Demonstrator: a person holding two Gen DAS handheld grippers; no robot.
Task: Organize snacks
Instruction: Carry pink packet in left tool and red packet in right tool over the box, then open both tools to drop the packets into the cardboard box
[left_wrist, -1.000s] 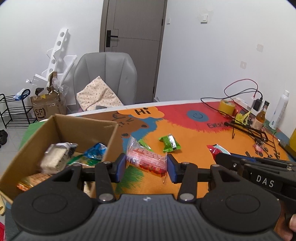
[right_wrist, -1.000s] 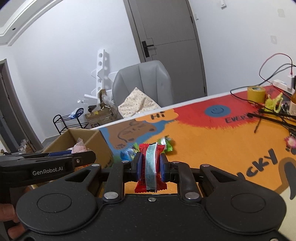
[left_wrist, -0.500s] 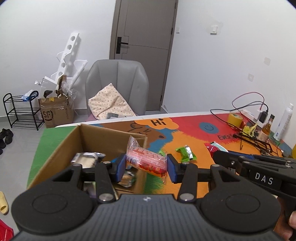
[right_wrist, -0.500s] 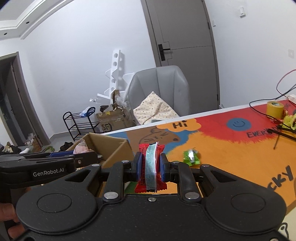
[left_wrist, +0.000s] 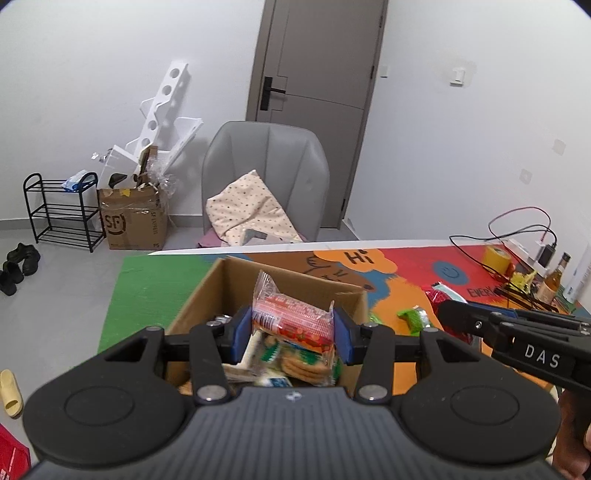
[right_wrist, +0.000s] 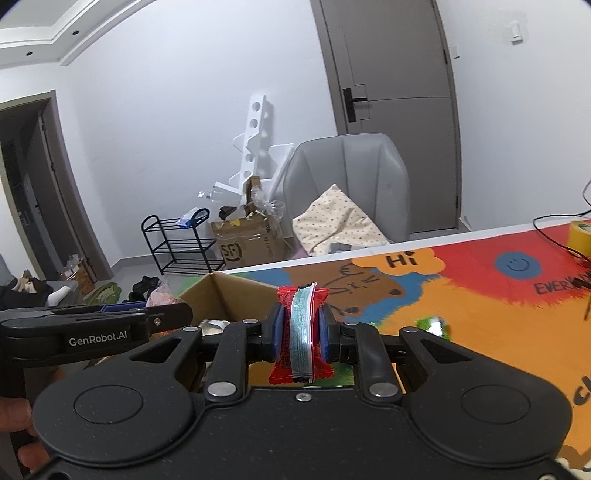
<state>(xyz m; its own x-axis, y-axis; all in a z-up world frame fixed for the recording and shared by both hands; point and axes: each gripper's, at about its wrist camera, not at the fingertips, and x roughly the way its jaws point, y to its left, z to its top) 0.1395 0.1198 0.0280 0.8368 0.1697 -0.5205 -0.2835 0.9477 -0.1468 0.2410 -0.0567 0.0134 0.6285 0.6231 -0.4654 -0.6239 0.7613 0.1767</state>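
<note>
Our left gripper (left_wrist: 292, 335) pinched a clear red-printed snack pack (left_wrist: 291, 320) crosswise, hanging over the open cardboard box (left_wrist: 221, 284) — already packed with snacks. Our right gripper (right_wrist: 300, 334) clamped a red snack packet (right_wrist: 301, 334) upright just right of the box. A green packet (left_wrist: 413, 318) lay farther right on the colourful mat (left_wrist: 406, 280).

Black matte claw (left_wrist: 291, 330) bodies with blue pads (left_wrist: 242, 332), silver screws, white "DAS" and "GenRobot.AI" lettering.
</note>
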